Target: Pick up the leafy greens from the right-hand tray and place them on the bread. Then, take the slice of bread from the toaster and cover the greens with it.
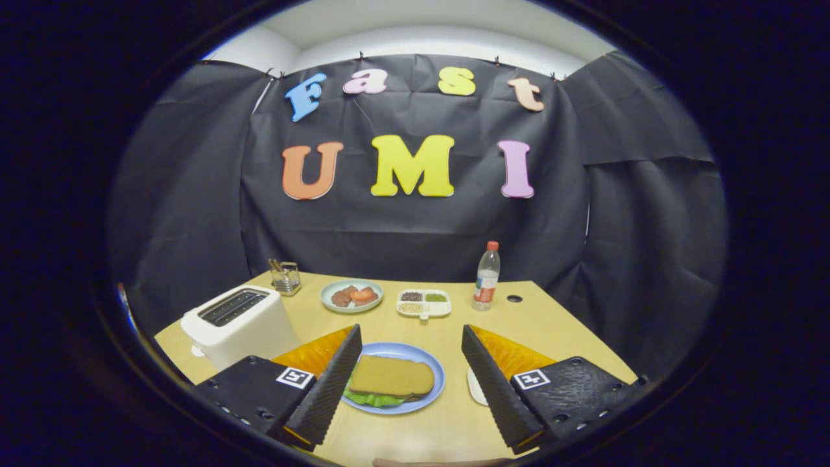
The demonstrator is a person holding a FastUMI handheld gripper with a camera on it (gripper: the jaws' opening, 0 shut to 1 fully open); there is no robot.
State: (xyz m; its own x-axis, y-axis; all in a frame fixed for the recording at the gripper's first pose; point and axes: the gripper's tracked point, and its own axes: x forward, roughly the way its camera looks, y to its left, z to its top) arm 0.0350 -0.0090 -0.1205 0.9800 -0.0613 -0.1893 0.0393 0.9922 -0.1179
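Note:
A blue plate (433, 367) lies on the wooden table between my two fingers. On it a brown slice of bread (391, 376) sits on top of leafy greens (371, 398), whose green edge sticks out at the near left side. My gripper (412, 344) is open, raised above the plate, with nothing between its fingers (331, 386). The white toaster (238, 324) stands to the left, beyond the left finger; its slots look dark and I see no bread sticking out. A white tray (474, 387) edge peeks out beside the right finger, mostly hidden.
Further back stand a pale green plate (332, 301) with reddish food, a white divided dish (424, 303) of small toppings, a clear bottle (486, 277) with a red cap, and a small wire holder (284, 277). A round hole (514, 299) marks the table near the bottle.

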